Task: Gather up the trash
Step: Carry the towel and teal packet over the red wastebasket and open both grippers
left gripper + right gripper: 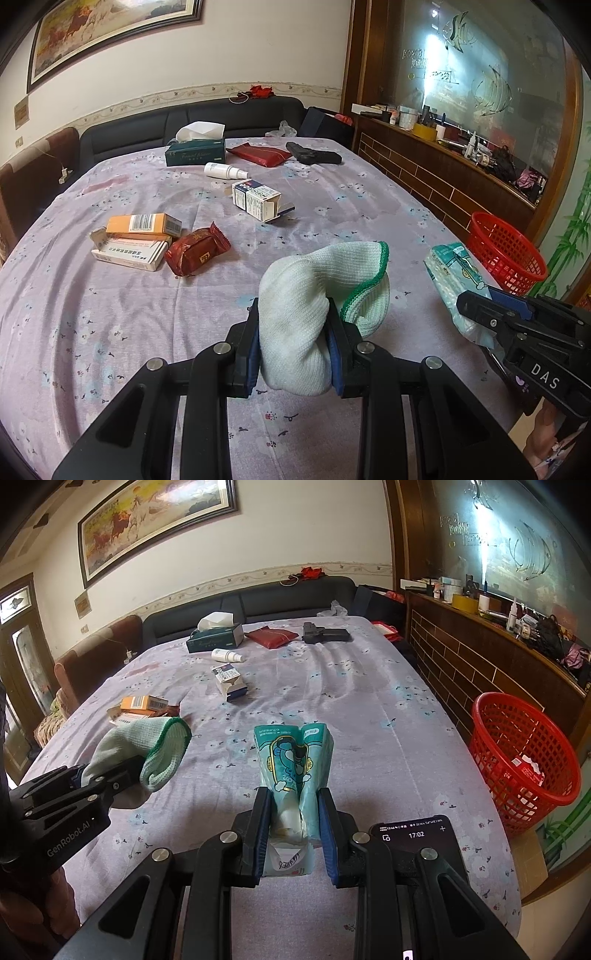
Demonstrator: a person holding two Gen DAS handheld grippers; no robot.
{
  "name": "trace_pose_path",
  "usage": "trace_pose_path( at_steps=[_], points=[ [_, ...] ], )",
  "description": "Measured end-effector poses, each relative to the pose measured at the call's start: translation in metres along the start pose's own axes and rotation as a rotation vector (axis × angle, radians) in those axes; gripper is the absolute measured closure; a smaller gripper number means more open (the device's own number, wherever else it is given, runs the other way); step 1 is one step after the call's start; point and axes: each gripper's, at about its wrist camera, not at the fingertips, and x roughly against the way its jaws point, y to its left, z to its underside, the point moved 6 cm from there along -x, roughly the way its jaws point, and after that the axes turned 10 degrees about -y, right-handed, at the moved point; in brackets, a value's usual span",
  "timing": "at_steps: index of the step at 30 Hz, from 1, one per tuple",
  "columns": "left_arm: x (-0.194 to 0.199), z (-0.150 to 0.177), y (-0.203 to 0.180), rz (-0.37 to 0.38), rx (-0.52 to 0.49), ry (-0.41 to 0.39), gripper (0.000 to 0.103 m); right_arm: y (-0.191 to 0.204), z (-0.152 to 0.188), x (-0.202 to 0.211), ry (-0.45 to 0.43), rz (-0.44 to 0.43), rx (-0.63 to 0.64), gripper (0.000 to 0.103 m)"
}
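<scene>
Two grippers hover loaded above the table: the left gripper [293, 347] is clamped on a white cloth [317, 291], and the right gripper [291, 834] pinches a teal tissue pack [293, 760]. The carry step looks underway, so next comes swinging right to the red basket [524, 760] and releasing. Four cartons and one red snack wrapper [197, 251] remain.

the cloth [295, 325] in the left gripper [293, 345] is matt ribbed knit. the tissue pack [291, 771] in the right gripper [293, 827] is glossy crinkled plastic film. the basket [517, 760] at three o'clock is shiny plastic mesh. the tablecloth [332, 206] is soft, creased fabric.
</scene>
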Motion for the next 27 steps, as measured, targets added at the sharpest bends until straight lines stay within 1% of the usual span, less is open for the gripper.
trace_pose_path(
  at_steps=[6,9,11,14,18,25,27],
  points=[
    [-0.006,-0.003,-0.011,0.013,-0.027,0.013,0.075,-0.011,-0.002,-0.001,0.0,-0.005,-0.035,0.076],
    [-0.006,-0.013,-0.027,0.048,-0.054,0.012,0.075,-0.029,-0.008,0.006,-0.006,-0.021,-0.091,0.076],
    [-0.007,-0.023,-0.043,0.091,-0.068,0.015,0.075,-0.042,-0.013,0.013,-0.023,-0.019,-0.125,0.076],
    [-0.009,-0.035,-0.067,0.13,-0.099,0.016,0.075,-0.072,-0.021,0.03,-0.063,0.001,-0.182,0.076],
    [-0.016,-0.051,-0.105,0.195,-0.138,0.029,0.075,-0.122,-0.03,0.057,-0.123,0.066,-0.241,0.076],
    [-0.032,-0.072,-0.19,0.317,-0.203,0.063,0.075,-0.207,-0.036,0.085,-0.169,0.164,-0.342,0.075],
    [-0.041,-0.077,-0.215,0.346,-0.219,0.072,0.075,-0.226,-0.037,0.089,-0.179,0.174,-0.367,0.075]
  ],
)
